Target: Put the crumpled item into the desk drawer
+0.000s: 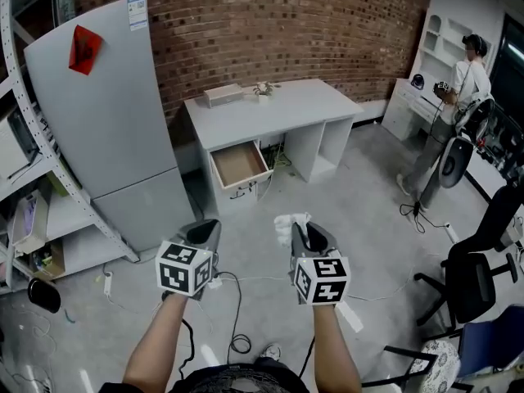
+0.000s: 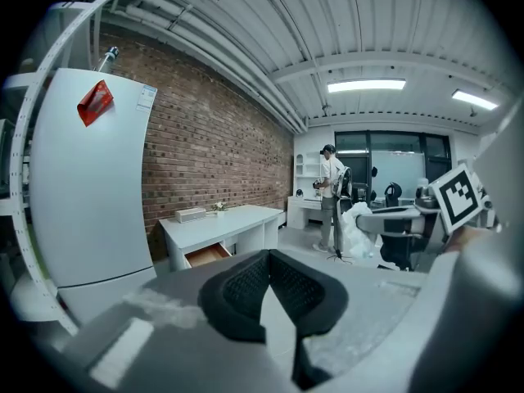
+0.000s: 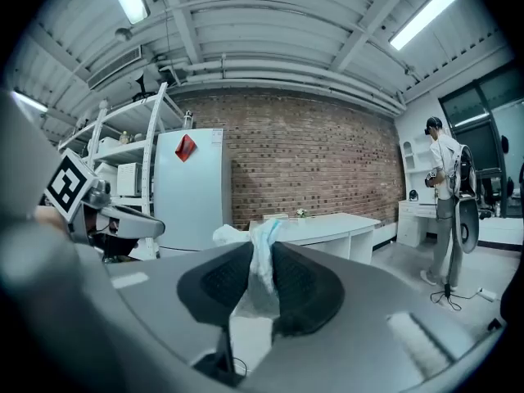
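Wad (image 3: 264,262), seemingly tissue, sits clamped in right gripper (image 3: 262,250).

No wording can be read anywhere. The tall pale grey refrigerator (image 1: 106,129) carries a small white sticker with blue bands (image 1: 137,12) near its top edge, its print too small to make out. Beside it on the same door is a red diamond-shaped paper (image 1: 85,49); any character on it cannot be told. The marker cube (image 1: 184,268) on the left gripper (image 1: 206,229) and the marker cube (image 1: 321,280) on the right gripper (image 1: 301,234) show black-and-white square code patterns, with no letters or digits.
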### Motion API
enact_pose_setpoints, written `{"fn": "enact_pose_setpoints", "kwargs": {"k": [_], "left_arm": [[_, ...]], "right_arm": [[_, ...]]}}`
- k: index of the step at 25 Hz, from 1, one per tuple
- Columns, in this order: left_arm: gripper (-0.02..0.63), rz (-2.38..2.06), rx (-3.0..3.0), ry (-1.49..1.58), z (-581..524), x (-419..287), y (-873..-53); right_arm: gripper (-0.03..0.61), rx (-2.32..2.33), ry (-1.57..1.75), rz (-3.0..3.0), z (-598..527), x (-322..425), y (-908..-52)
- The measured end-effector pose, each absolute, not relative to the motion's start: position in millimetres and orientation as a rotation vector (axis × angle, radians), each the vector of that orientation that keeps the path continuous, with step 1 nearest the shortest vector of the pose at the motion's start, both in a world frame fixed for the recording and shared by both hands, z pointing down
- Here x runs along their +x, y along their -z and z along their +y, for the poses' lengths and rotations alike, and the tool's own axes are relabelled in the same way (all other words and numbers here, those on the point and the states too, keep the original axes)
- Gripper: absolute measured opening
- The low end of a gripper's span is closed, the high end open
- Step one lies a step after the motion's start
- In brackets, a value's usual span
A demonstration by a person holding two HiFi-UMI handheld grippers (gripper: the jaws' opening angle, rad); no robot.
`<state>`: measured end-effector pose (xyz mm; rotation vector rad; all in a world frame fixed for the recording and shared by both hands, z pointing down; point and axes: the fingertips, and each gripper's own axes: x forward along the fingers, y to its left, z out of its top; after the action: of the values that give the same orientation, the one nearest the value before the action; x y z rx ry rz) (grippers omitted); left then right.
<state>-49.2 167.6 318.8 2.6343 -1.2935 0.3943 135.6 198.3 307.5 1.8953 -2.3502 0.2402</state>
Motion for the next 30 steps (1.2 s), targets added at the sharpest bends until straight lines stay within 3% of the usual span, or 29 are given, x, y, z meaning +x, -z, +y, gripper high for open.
{"fn": "enact_pose_setpoints", "kwargs": {"k": [15, 30], "left_arm": [[0.002, -1.428, 2.563, -0.415, 126, 20, -317], [0.002, -1.478, 2.526, -0.418, 105, 17, -326]], "right_arm": [[0.072, 1.777, -0.263, -2.449, 145, 205, -311], [0.072, 1.72, -0.27, -2.49, 118, 202, -323]]}}
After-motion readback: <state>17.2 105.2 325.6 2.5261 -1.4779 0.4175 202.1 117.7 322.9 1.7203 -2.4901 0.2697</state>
